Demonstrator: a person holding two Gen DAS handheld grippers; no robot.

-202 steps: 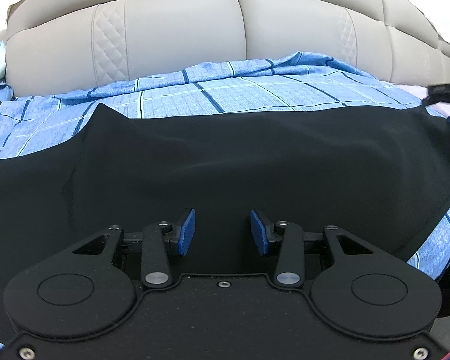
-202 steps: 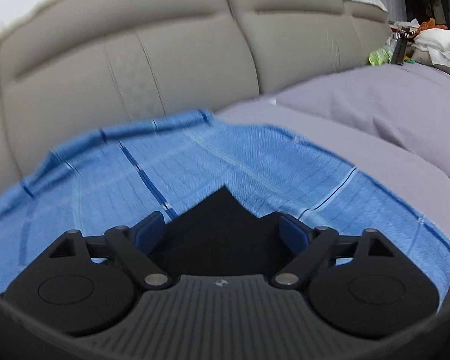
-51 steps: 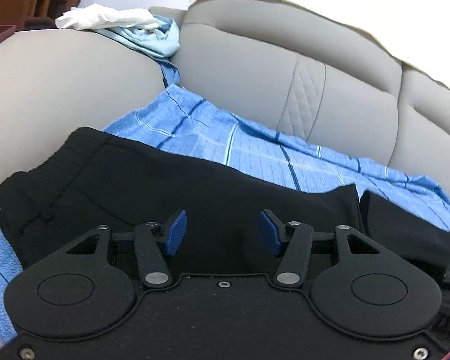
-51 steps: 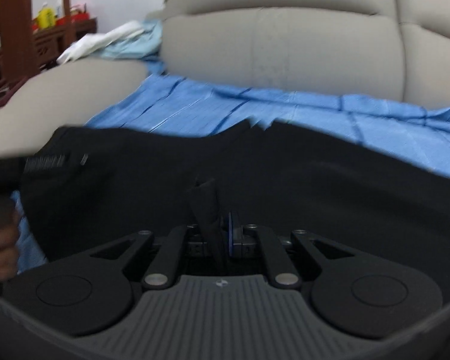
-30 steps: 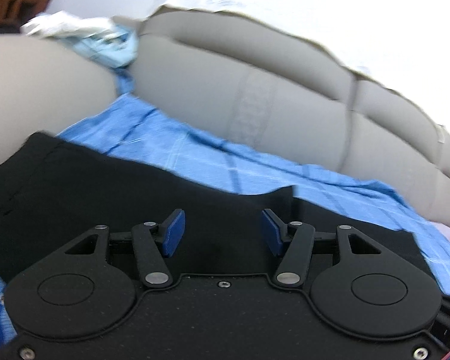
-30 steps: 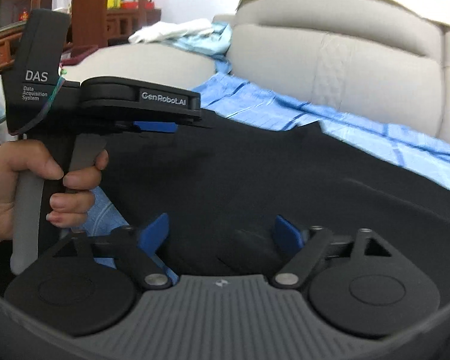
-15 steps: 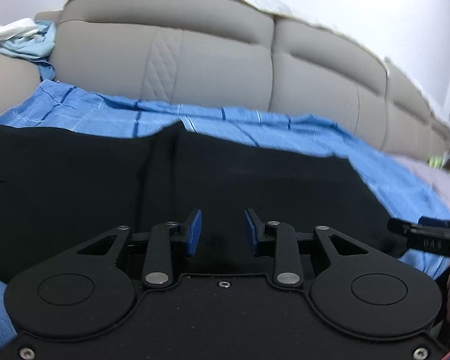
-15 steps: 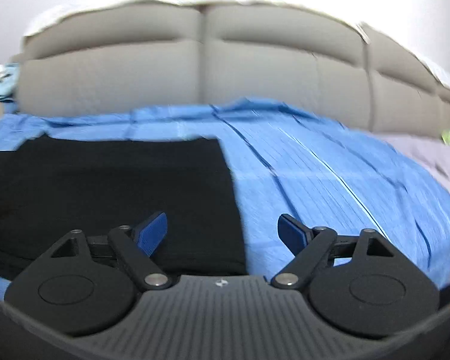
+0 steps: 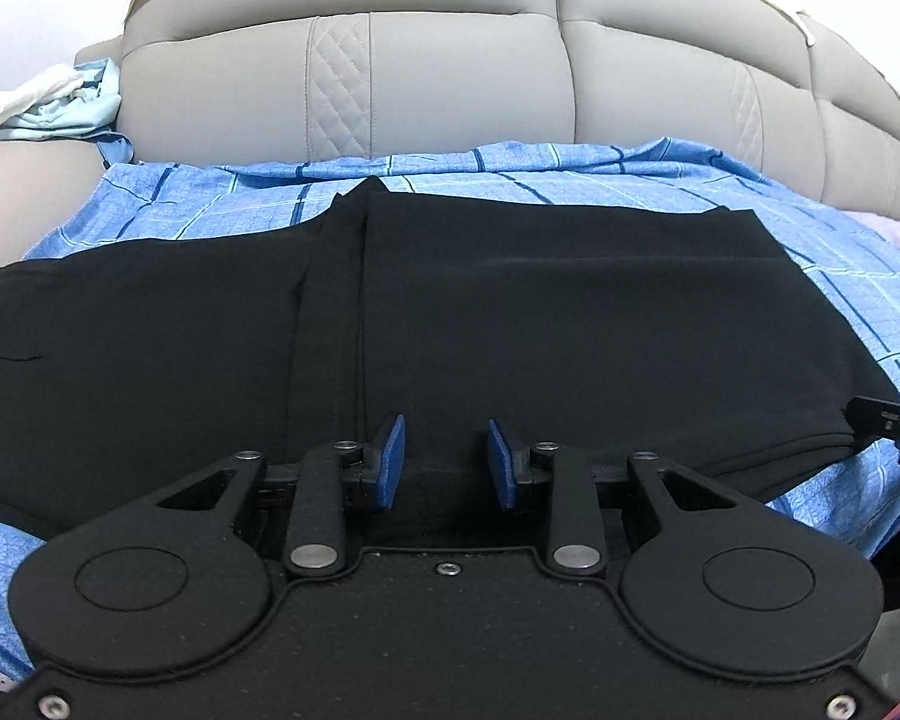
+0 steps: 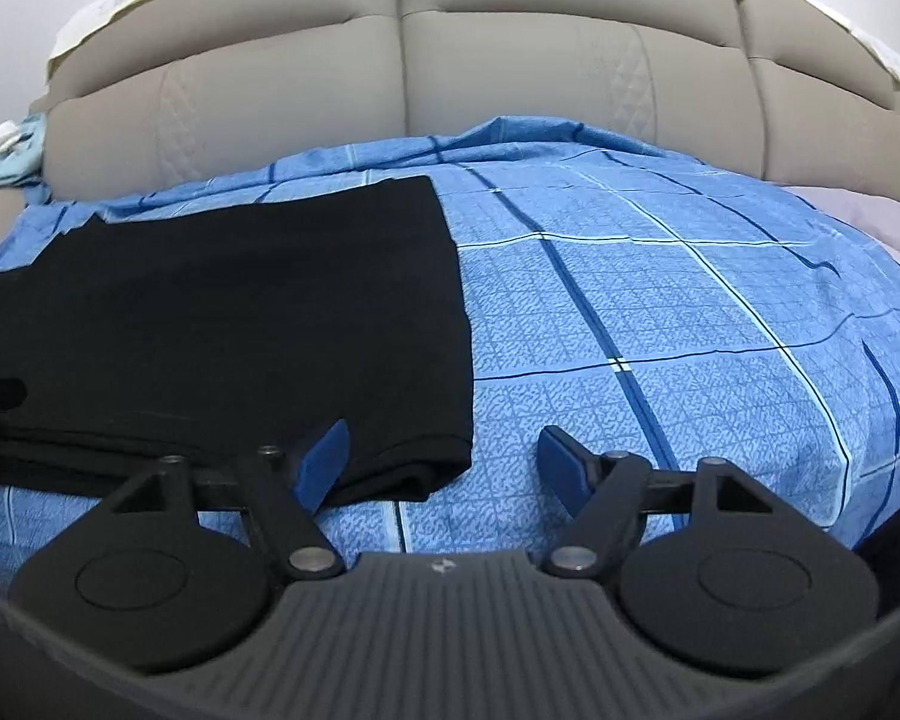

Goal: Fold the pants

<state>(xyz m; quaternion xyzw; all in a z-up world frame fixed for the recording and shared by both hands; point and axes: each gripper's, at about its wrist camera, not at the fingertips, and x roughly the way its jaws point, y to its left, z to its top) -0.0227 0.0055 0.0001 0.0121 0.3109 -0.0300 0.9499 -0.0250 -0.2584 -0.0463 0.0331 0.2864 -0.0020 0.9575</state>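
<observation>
The black pants (image 9: 510, 312) lie folded flat on the blue checked sheet (image 9: 222, 210), one layer's edge running down the middle. My left gripper (image 9: 441, 461) is open and empty, its blue pads just above the pants' near edge. In the right wrist view the pants (image 10: 240, 312) fill the left half, with their folded right edge near the middle. My right gripper (image 10: 444, 459) is wide open and empty at the pants' near right corner. Its tip also shows at the right edge of the left wrist view (image 9: 888, 420).
The grey sofa backrest (image 9: 450, 78) rises behind the sheet. Light blue and white clothes (image 9: 48, 108) lie on the left armrest. A lilac cover (image 10: 870, 210) lies at the far right. Bare blue sheet (image 10: 660, 330) spreads right of the pants.
The right gripper let go of the pants fold and swung right to the folded edge. The left gripper turned right and now faces the pants squarely.
</observation>
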